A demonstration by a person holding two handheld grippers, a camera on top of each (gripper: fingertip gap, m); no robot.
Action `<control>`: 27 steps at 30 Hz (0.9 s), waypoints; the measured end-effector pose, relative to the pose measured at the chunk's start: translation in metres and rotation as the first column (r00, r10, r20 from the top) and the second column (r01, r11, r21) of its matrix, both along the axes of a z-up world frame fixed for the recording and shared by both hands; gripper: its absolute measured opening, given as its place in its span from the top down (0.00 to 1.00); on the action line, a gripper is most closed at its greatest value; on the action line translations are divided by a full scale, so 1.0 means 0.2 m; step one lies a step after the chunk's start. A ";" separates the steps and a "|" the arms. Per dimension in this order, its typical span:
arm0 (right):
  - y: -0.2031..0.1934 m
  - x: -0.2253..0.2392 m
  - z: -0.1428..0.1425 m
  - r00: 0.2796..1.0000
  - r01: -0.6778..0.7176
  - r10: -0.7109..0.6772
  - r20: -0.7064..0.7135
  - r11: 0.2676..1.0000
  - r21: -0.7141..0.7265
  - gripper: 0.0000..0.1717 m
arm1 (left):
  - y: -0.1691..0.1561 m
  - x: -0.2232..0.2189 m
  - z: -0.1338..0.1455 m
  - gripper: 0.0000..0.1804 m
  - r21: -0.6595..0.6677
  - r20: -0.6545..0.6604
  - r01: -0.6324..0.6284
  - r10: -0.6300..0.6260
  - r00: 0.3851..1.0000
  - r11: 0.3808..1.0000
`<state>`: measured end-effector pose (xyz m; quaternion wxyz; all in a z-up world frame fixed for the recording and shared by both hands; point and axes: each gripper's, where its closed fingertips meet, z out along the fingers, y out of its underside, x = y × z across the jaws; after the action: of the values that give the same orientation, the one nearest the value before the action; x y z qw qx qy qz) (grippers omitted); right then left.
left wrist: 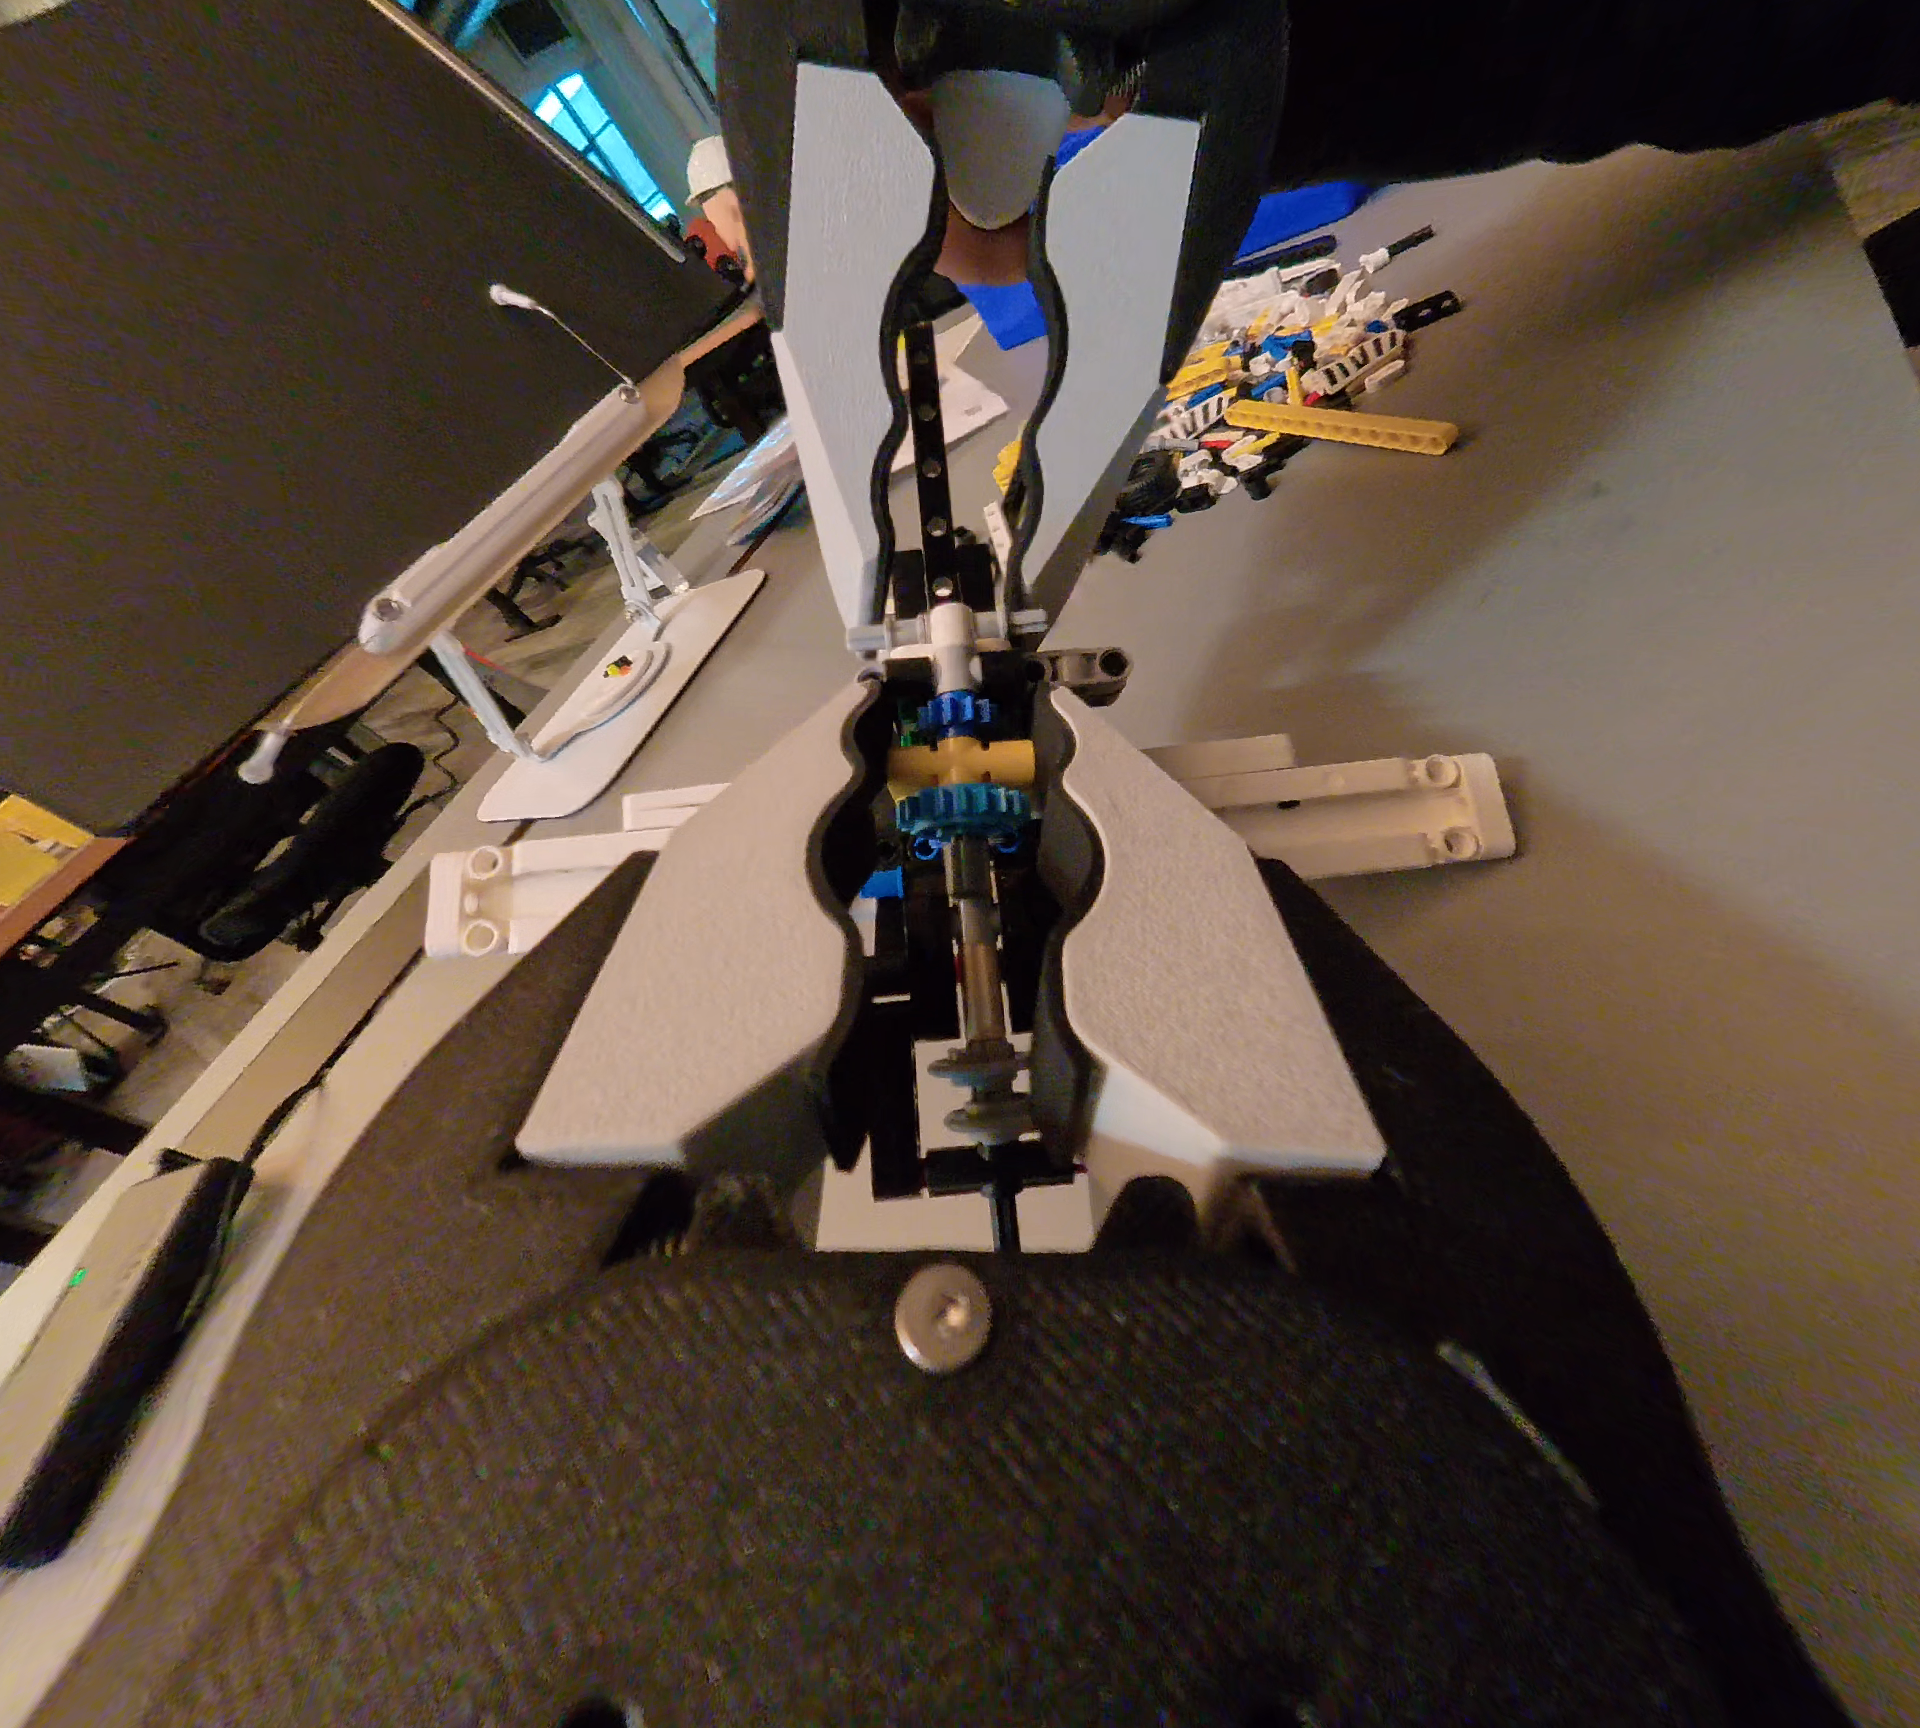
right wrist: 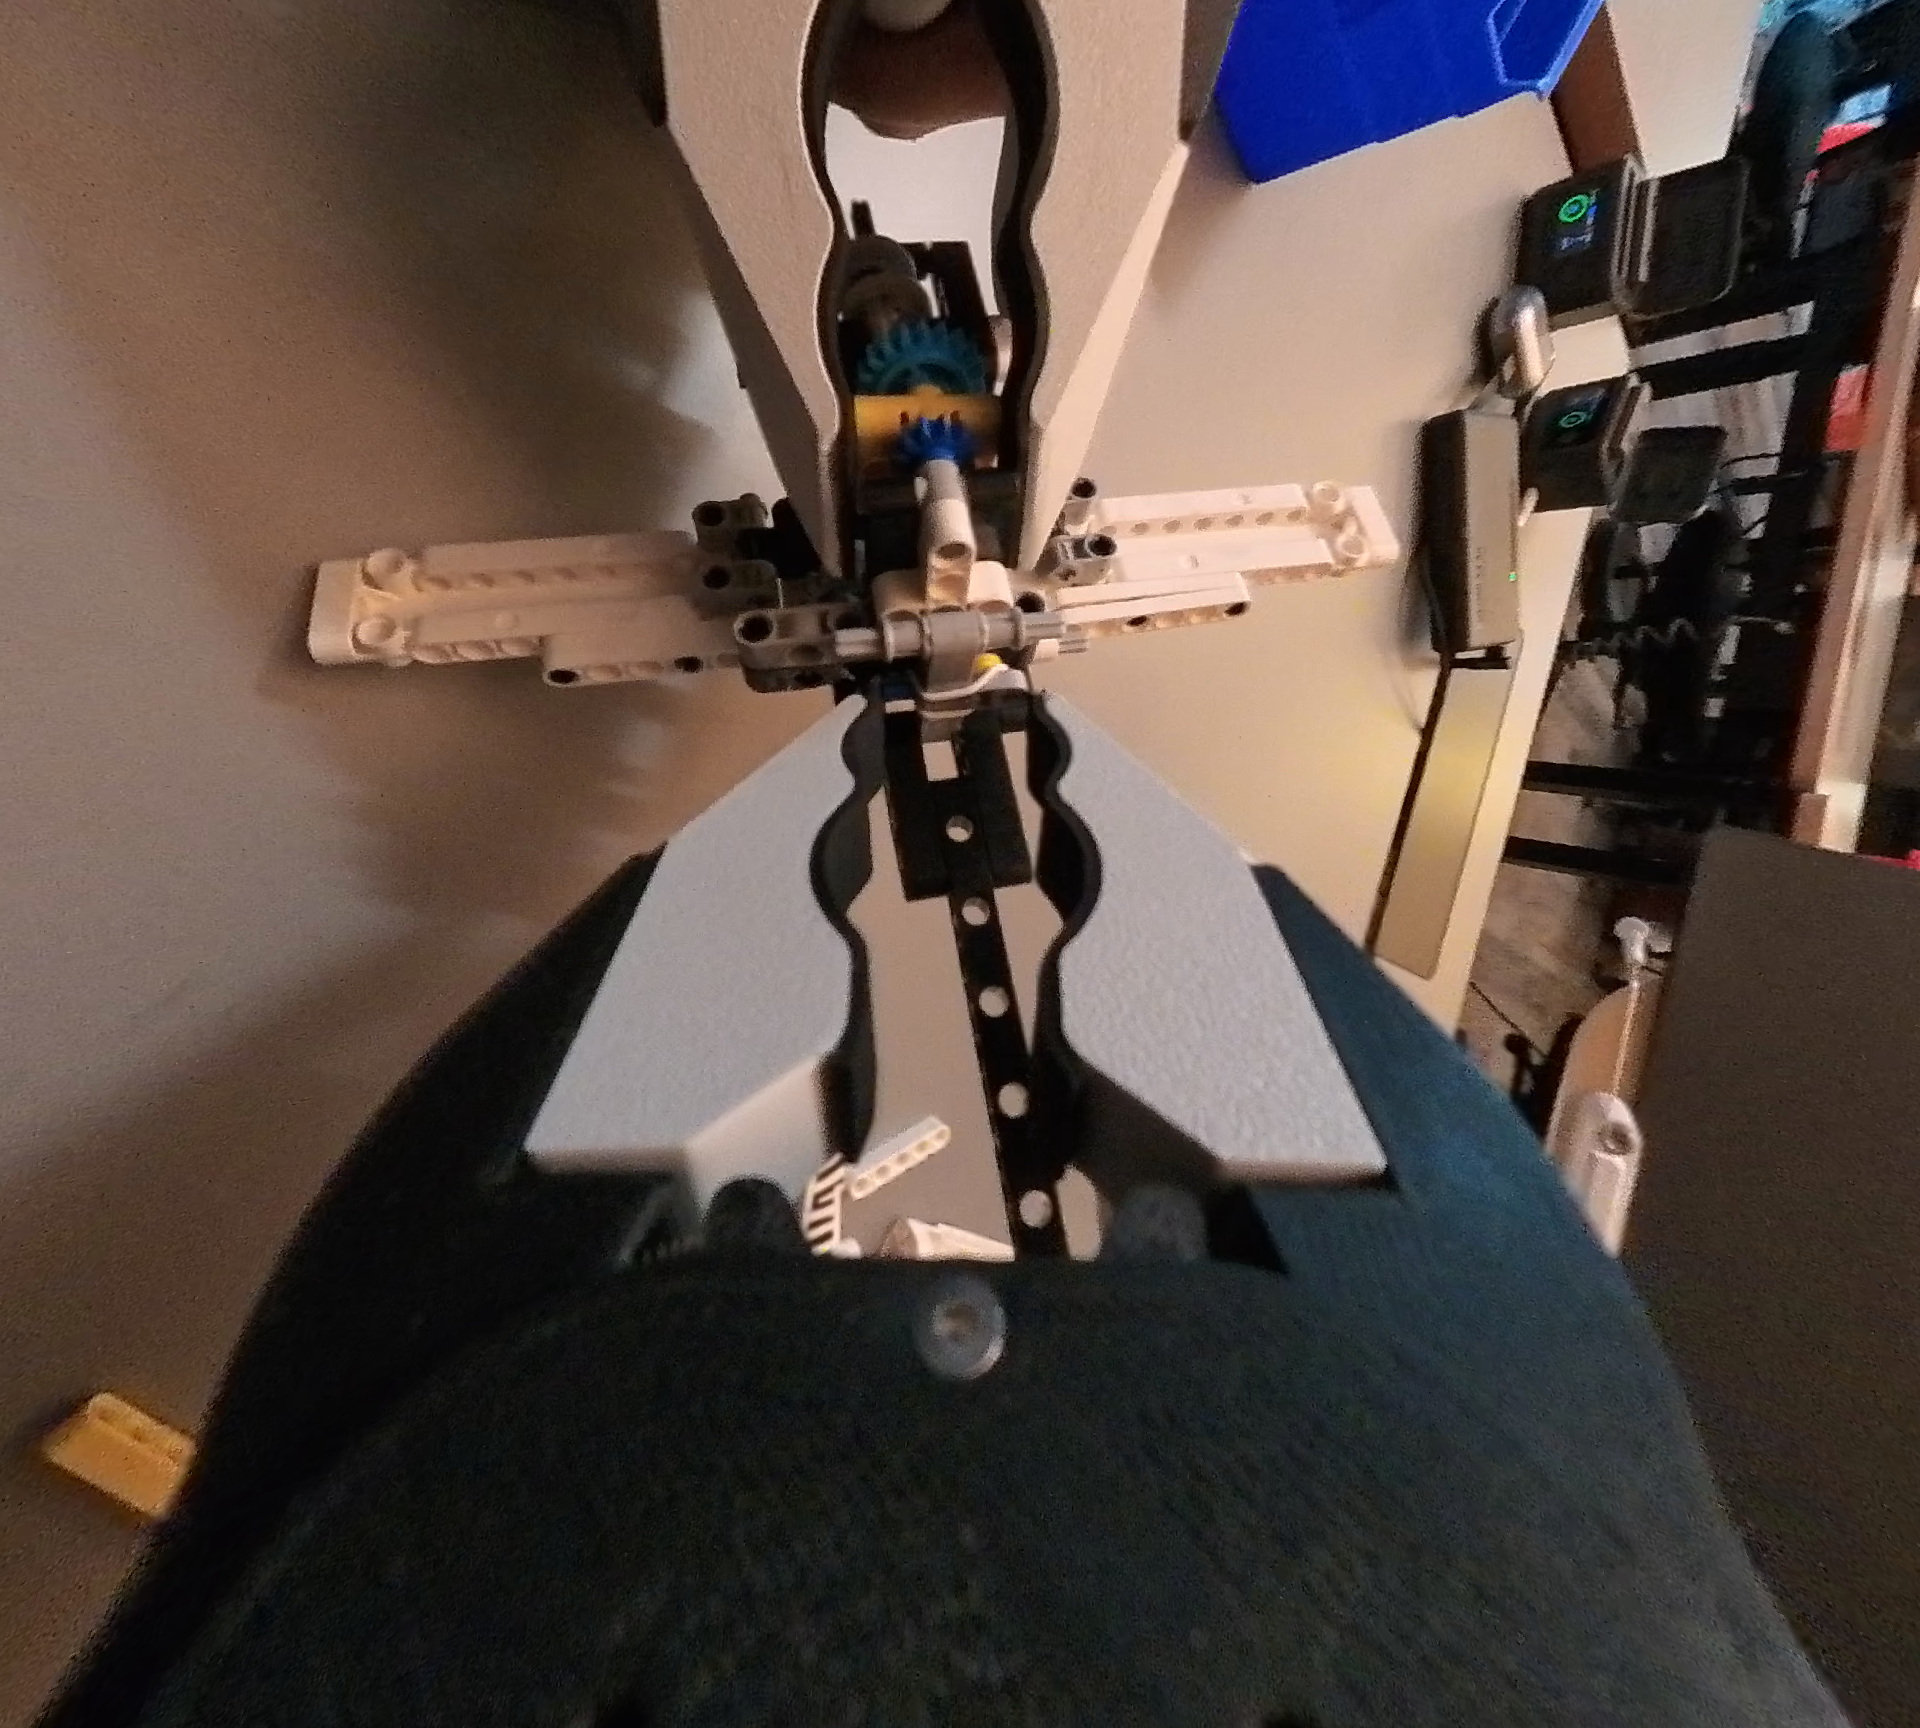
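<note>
- Here, at far left of the left wrist view, a white lamp stand (left wrist: pixel 623 691) sits on the grey desk (left wrist: pixel 1558 639).
- At centre, the left tongs (left wrist: pixel 961 702) pinch the geared core of a brick-built model (left wrist: pixel 961 764), their pads pressed to its tan block.
- Directly opposite, the right tongs (left wrist: pixel 951 629) close on the model's black beam end, so both grip one body end to end.
- The model's long axis runs straight between the two tongs; its white wings (right wrist: pixel 499 598) stretch crosswise, left and right.
- At right, loose bricks (left wrist: pixel 1299 390) lie heaped, well apart.
</note>
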<state>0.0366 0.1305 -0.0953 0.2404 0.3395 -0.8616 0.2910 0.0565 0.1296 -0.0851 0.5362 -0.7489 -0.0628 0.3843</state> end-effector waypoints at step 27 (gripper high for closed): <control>-0.01 0.00 -0.05 0.994 0.068 -0.066 0.089 0.997 -0.027 0.87 | -0.01 0.00 -0.05 0.87 0.024 0.147 0.032 -0.035 0.989 0.999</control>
<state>0.0364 0.1287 -0.1051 0.2169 0.2936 -0.8778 0.3101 0.0563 0.1283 -0.0949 0.5445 -0.7703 -0.0939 0.3184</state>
